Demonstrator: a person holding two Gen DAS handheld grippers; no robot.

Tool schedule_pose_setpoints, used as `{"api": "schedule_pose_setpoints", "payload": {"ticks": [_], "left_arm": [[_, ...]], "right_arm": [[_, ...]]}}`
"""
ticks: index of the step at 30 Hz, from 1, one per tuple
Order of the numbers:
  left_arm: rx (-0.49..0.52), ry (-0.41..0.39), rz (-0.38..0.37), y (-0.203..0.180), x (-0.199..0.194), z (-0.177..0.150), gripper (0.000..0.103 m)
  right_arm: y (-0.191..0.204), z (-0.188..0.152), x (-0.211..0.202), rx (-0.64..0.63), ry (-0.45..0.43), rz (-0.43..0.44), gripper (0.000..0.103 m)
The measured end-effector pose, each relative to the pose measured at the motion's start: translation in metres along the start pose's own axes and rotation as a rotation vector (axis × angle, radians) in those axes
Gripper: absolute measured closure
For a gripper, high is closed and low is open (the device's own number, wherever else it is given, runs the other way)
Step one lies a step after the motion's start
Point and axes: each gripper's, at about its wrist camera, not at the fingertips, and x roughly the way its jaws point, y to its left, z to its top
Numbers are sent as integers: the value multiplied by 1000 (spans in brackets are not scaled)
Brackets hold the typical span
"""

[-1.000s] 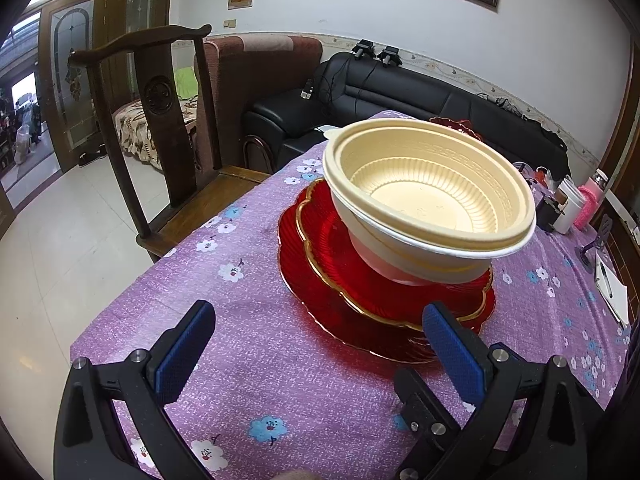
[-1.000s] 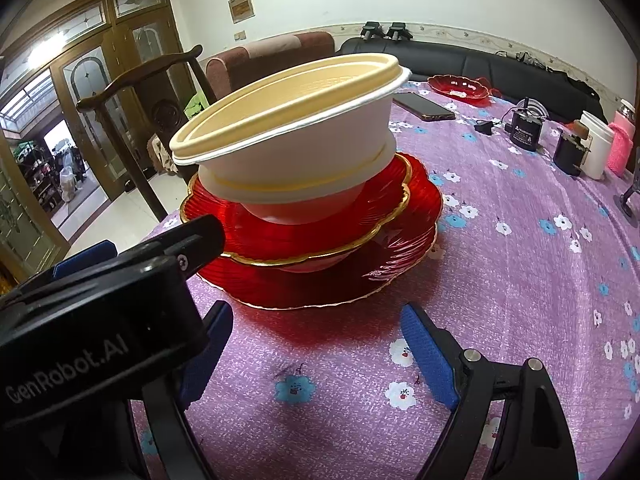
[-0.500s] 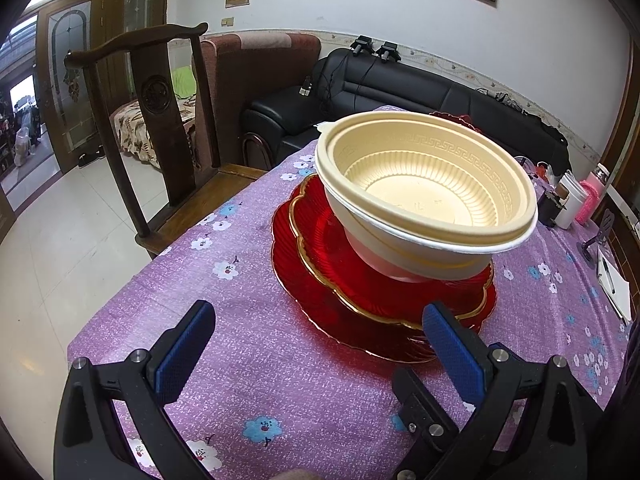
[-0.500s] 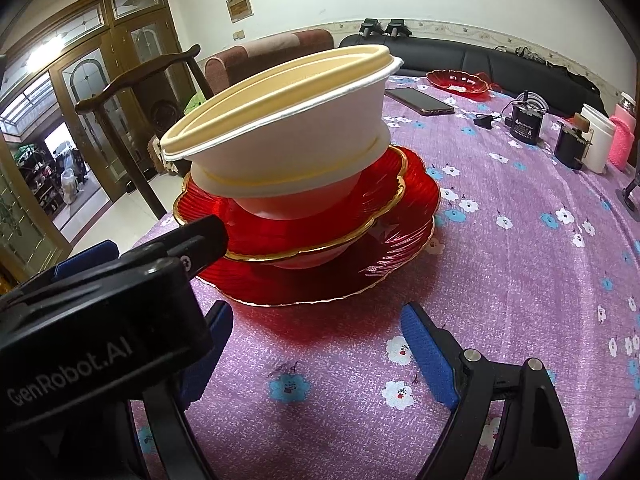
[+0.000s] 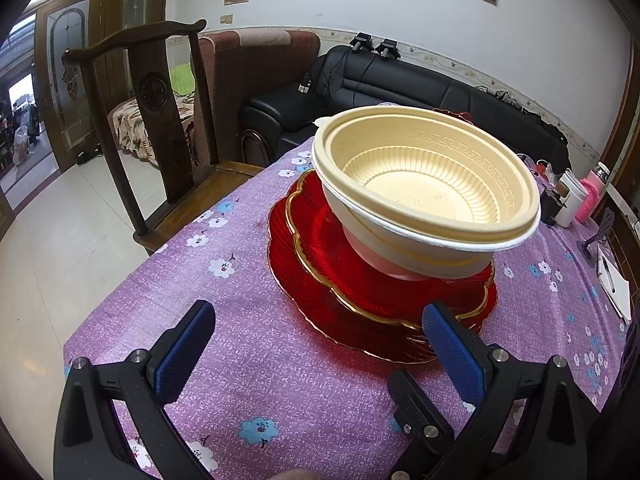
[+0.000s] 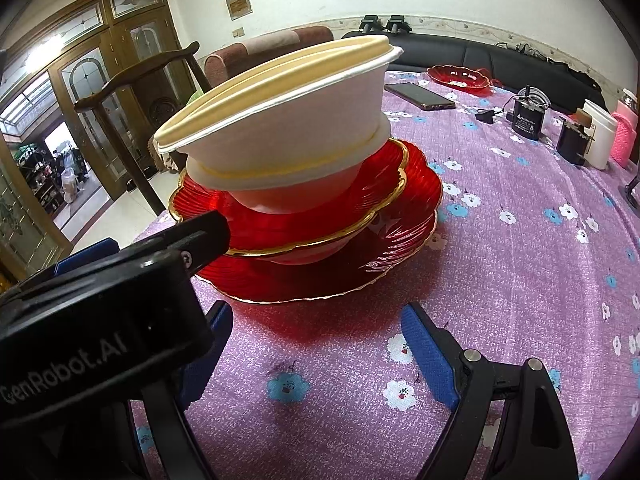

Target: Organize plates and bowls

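A stack stands on the purple flowered tablecloth (image 5: 280, 380): a large red plate (image 5: 320, 312) at the bottom, a gold-rimmed red dish (image 5: 332, 248) above it, and nested cream bowls (image 5: 424, 176) on top, tilted. The right wrist view shows the same cream bowls (image 6: 288, 120) on the red dish (image 6: 384, 184) and the red plate (image 6: 320, 276). My left gripper (image 5: 316, 340) is open just short of the stack, holding nothing. My right gripper (image 6: 316, 340) is also open with nothing between its blue pads. The left gripper's black body (image 6: 100, 320) fills the lower left of the right wrist view.
A dark wooden chair (image 5: 160, 128) stands at the table's left edge. Farther back lie a phone (image 6: 420, 96), another red dish (image 6: 460, 76), a black box (image 6: 528, 120), a white cup (image 6: 600, 136) and a pink bottle (image 6: 624, 132). A notepad with pen (image 5: 612, 284) lies at the right.
The stack sits slightly further left in both views than a second ago, and the cream bowls look a little more tilted. Both grippers remain open as before.
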Motion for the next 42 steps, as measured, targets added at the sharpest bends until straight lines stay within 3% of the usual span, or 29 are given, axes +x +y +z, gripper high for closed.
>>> {"api": "schedule_pose_setpoints", "payload": {"ticks": [27,42], "left_arm": [[10,-6,8,-2,3,0,0],[65,-49,19,-24,-21,-4,0]], "right_arm": [[3,-1,-3,-18,-5,5,13],[-7,-5,-28,-2,-50,17,13]]}}
